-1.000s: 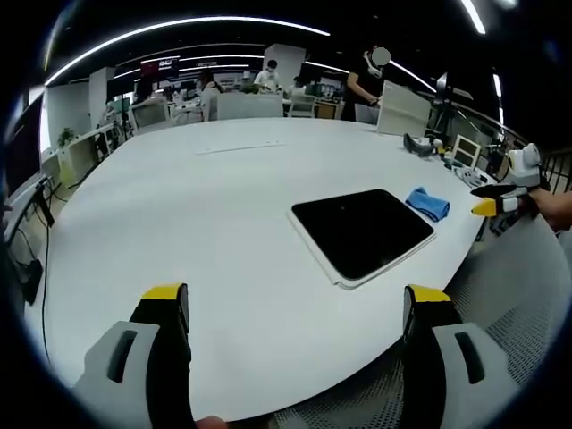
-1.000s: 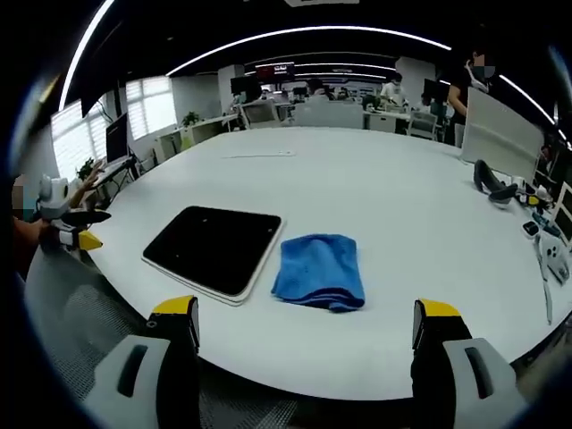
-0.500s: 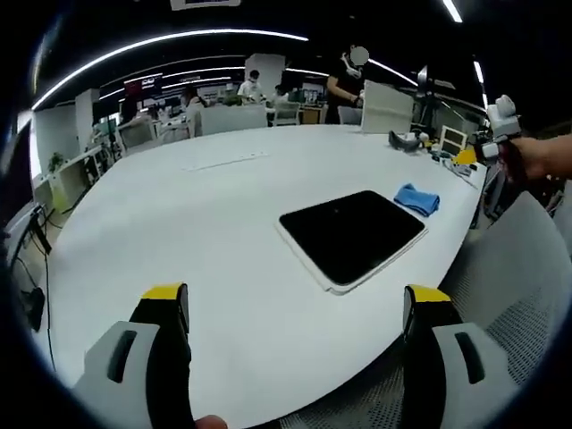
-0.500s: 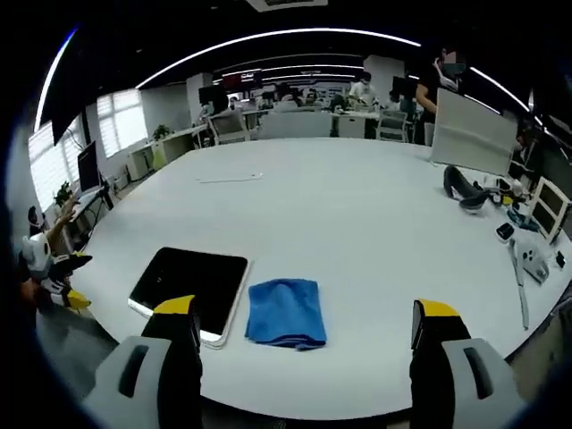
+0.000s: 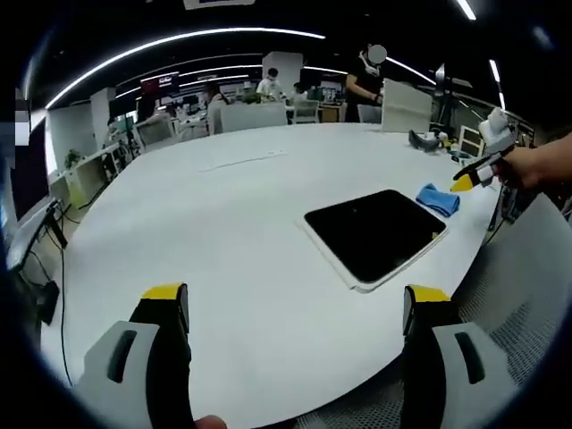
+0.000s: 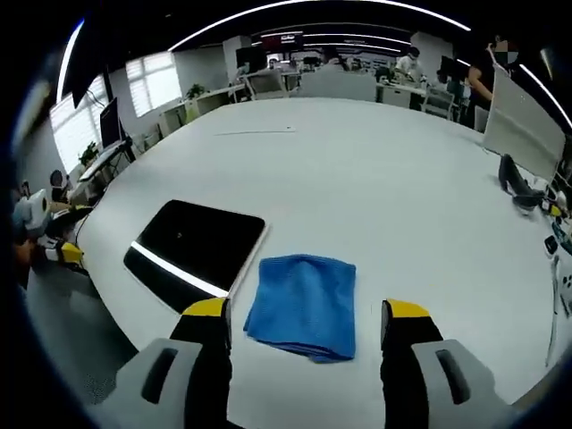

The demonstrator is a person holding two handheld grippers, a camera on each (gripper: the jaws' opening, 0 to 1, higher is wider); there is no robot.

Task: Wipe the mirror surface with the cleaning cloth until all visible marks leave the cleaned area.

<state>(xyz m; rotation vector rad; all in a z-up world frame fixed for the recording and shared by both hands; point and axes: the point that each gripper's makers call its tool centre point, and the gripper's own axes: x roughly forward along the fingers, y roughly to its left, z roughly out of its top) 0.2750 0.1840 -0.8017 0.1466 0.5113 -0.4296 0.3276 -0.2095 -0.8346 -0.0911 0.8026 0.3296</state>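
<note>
The right tongs [image 6: 306,315], open, have dropped over the cloth [image 6: 304,304], mirror [image 6: 194,253] at 10 o'clock; left tongs [image 5: 295,299] idle, open: pickup looks imminent.

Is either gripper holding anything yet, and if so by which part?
Nothing is held. The right gripper has its jaws open on either side of the blue cleaning cloth, which lies flat on the table; the left gripper is open and empty.
</note>
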